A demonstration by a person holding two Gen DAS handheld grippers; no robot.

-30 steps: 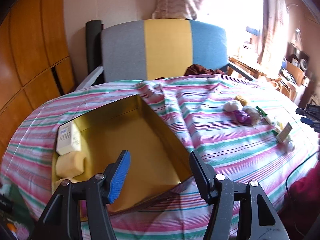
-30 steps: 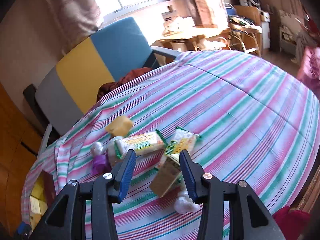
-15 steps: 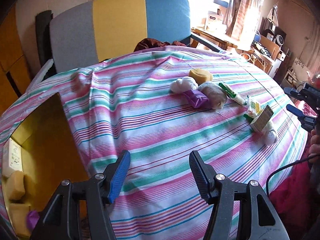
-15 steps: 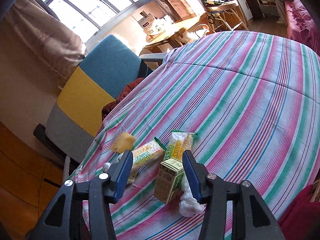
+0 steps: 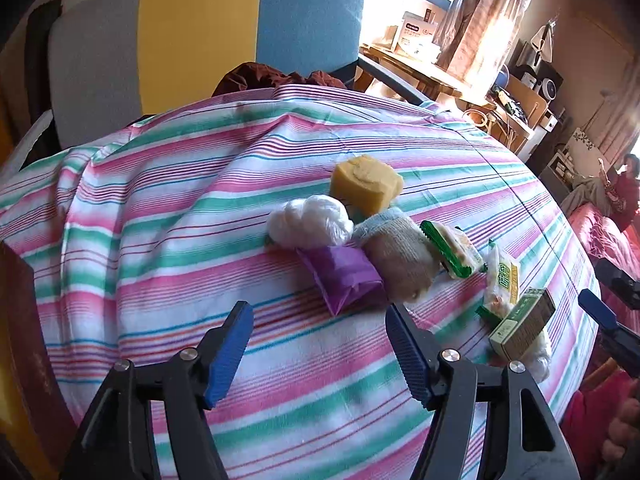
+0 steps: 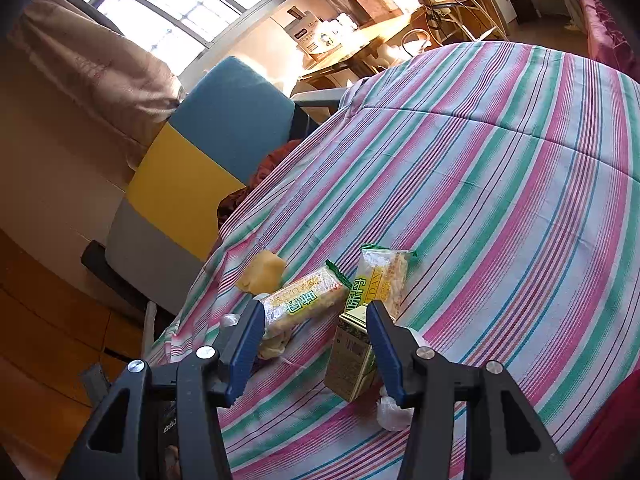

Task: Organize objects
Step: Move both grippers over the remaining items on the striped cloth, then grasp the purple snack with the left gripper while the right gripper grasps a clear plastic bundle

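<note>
My left gripper [image 5: 320, 344] hovers over the striped cloth with its jaws opening and nothing between them. Just ahead lie a purple packet [image 5: 344, 276], a beige sock roll [image 5: 400, 264], a white plastic wad [image 5: 308, 220] and a yellow sponge block [image 5: 366, 184]. Right of these are two green-edged snack packs [image 5: 454, 250] [image 5: 502, 280] and a green carton [image 5: 524, 324]. My right gripper [image 6: 316, 340] is open. The carton [image 6: 352, 356] stands close by its right finger, and one snack pack [image 6: 304, 304] lies beyond the gap. The right gripper [image 5: 604, 312] also shows at the right edge of the left wrist view.
The brown wall of a box [image 5: 16, 320] shows at the left edge. A grey, yellow and blue chair [image 5: 200, 32] with a dark red cloth [image 5: 272, 78] stands behind the table. A crumpled white bag [image 6: 394, 408] lies under the carton. Striped cloth [image 6: 500, 200] stretches to the right.
The left gripper swung right from over the yellow-lined box to the pile of items, and its jaws widened. The right jaws spread a little beside the carton, and that view tilted.
</note>
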